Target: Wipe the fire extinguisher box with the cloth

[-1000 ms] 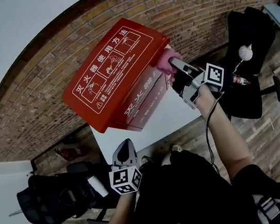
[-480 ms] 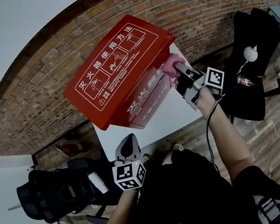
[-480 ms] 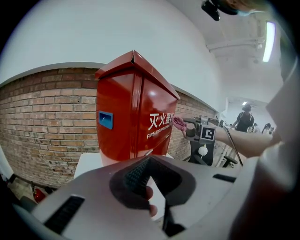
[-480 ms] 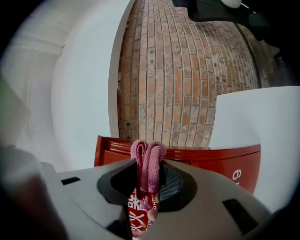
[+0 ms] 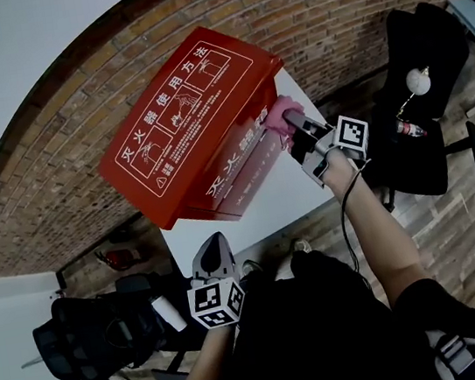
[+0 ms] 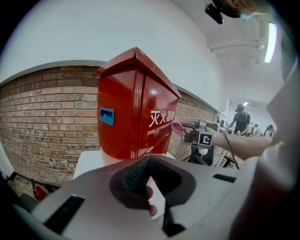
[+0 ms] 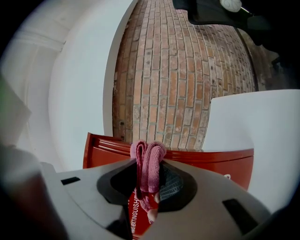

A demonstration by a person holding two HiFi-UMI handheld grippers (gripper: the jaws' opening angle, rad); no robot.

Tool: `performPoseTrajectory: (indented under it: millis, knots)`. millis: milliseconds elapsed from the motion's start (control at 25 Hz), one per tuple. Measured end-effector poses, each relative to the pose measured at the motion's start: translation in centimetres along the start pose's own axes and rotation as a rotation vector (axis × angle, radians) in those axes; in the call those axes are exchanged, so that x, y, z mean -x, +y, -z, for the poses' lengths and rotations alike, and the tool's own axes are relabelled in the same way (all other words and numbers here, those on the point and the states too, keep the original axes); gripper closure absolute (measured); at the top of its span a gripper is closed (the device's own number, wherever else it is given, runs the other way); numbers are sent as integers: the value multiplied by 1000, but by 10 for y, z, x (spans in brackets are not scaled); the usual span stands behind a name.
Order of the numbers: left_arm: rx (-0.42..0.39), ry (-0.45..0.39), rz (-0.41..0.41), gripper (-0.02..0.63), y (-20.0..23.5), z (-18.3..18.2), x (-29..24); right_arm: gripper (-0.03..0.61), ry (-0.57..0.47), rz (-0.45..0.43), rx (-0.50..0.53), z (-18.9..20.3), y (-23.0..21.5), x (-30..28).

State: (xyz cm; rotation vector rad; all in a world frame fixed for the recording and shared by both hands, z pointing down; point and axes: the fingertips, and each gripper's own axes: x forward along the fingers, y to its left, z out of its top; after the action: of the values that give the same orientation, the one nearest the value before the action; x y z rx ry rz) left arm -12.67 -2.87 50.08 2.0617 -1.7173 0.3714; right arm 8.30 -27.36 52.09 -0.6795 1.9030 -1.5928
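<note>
The red fire extinguisher box (image 5: pixel 186 139) stands on a small white table (image 5: pixel 265 198) against the brick wall, with white Chinese print on its lid and front. My right gripper (image 5: pixel 288 124) is shut on a folded pink cloth (image 5: pixel 273 120) and presses it to the box's front right edge, under the lid. In the right gripper view the cloth (image 7: pixel 147 161) sticks up between the jaws, with the box (image 7: pixel 206 161) just behind it. My left gripper (image 5: pixel 213 243) hangs low near my body, clear of the box, jaws together on nothing. The left gripper view shows the box (image 6: pixel 136 112) and the cloth (image 6: pixel 178 127).
A brick wall (image 5: pixel 326 12) runs behind the table. A black office chair (image 5: pixel 424 104) stands at the right and another (image 5: pixel 91 335) at the lower left. A small red object (image 5: pixel 115 258) lies on the wooden floor. People (image 6: pixel 241 119) stand far off.
The right gripper has slid the cloth a little down and left along the box's front right edge. The left gripper has stayed low by my body.
</note>
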Motion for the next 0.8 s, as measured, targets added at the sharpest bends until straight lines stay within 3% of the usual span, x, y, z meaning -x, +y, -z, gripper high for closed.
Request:
performPoseTrajectory:
  millis: [800]
  knots:
    - [9, 24, -16, 586, 2, 16, 8, 468, -3, 168, -16, 14, -81, 11]
